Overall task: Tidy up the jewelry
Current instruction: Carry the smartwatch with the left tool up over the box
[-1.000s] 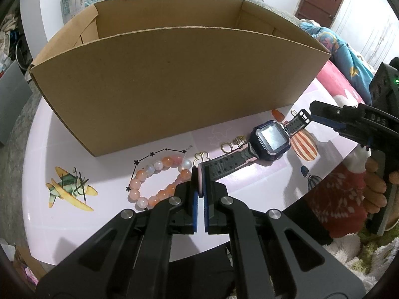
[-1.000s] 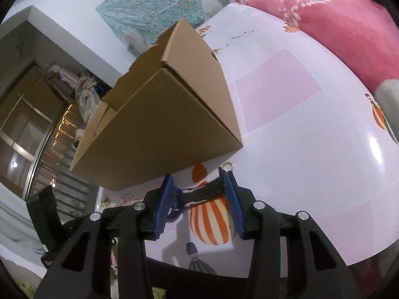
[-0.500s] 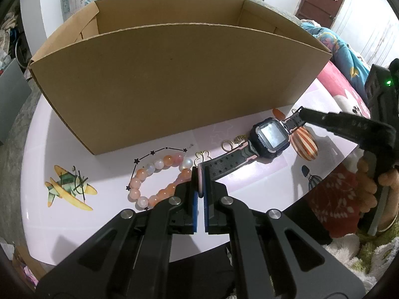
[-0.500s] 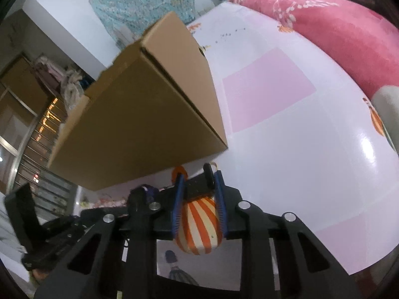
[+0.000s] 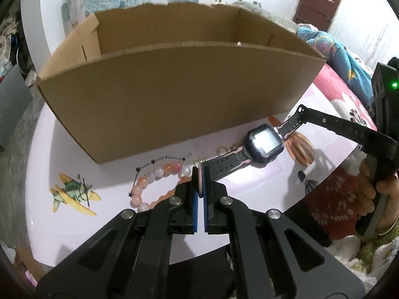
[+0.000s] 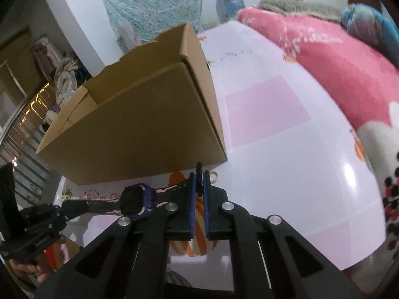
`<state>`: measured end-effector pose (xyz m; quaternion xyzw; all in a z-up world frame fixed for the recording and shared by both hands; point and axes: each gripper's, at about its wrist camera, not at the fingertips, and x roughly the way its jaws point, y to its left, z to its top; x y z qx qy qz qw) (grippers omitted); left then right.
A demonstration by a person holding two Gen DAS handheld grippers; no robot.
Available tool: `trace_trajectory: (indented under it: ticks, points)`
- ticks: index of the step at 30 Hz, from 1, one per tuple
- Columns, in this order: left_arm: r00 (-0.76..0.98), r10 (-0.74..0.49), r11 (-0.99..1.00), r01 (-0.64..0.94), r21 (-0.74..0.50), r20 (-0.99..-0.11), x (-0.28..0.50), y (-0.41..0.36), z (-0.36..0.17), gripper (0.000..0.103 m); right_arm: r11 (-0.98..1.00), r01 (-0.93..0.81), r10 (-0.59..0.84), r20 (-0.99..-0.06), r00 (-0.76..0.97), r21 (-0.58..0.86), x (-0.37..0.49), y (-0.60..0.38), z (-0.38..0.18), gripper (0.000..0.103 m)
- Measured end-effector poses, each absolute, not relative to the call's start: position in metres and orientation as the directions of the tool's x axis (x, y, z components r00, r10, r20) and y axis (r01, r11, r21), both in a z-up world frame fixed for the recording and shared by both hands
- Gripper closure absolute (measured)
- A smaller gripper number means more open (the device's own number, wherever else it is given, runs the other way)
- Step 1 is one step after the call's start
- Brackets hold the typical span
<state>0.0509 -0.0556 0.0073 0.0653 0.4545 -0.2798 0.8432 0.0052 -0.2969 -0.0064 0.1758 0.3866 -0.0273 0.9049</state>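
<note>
- Pinching opposite strap ends, the left gripper and right gripper are both clamped on the watch, held just above the table.
- A strap could be slipped by uneven pulling, dropping the watch onto the bead bracelet nearby.
- Beyond, the cardboard box wall must be cleared; its open top is unobstructed.

A pink blanket lies at two o'clock, a teal patterned cloth hangs at twelve, and a brown door stands at one.
</note>
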Motion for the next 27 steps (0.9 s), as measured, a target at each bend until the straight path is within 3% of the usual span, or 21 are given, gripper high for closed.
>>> trace_trajectory:
  ticks: [14,27]
  points:
    - [0.491,-0.496,0.794,0.591,-0.145,-0.716,0.023,-0.048,0.051,0.101,0.959,0.154,0.032,-0.634,0.773,0.237,-0.023,-0.286,0.036,0.098]
    - [0.551,-0.618,0.736,0.655,-0.168,-0.56,0.005,-0.042,0.137,0.101,0.981,0.047,0.045,-0.46,0.887,0.187,-0.05,-0.279,0.132,0.098]
